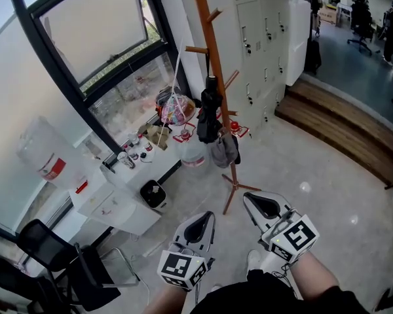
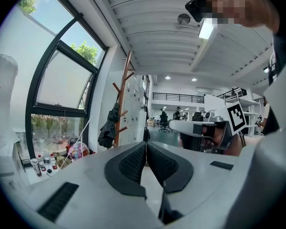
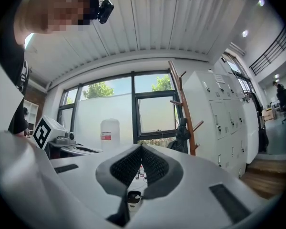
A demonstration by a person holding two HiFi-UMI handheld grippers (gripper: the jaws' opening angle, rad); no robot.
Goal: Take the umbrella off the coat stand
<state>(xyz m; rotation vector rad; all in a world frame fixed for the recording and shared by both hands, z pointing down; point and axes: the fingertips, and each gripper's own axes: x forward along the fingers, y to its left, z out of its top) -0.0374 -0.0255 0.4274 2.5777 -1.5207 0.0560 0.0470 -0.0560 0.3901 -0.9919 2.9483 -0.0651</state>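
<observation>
Hanging on the coat stand (image 1: 208, 41), about halfway up its brown pole, black and folded shut: the umbrella (image 1: 209, 113). Rests against the pole just above a grey bag (image 1: 226, 150) slung on the same stand. Well ahead of both tongs, touched by neither.

Left tongs (image 1: 205, 218) pressed together, nothing between. Right tongs (image 1: 262, 203) likewise pressed together and empty. Both held roughly level, aimed toward the stand.

Likely trouble from here:
- Arriving with the tongs closed. Would only knock the umbrella and set it swinging, or push it round the pole; needs spreading before contact.
- Pinching loose cloth instead of the firm shaft or handle. Probably slips out once the weight comes off the peg.
- Pulling straight back rather than lifting clear of the peg first. Looks apt to drag the slim stand over on its small feet, toward the counter (image 1: 167, 163) and the bottles (image 1: 130, 157) beside it.
- Catching the grey bag on the way out, so close underneath, and bringing it down too.
- Cannot tell which peg or loop carries the umbrella; a wrong guess there means a snag.
</observation>
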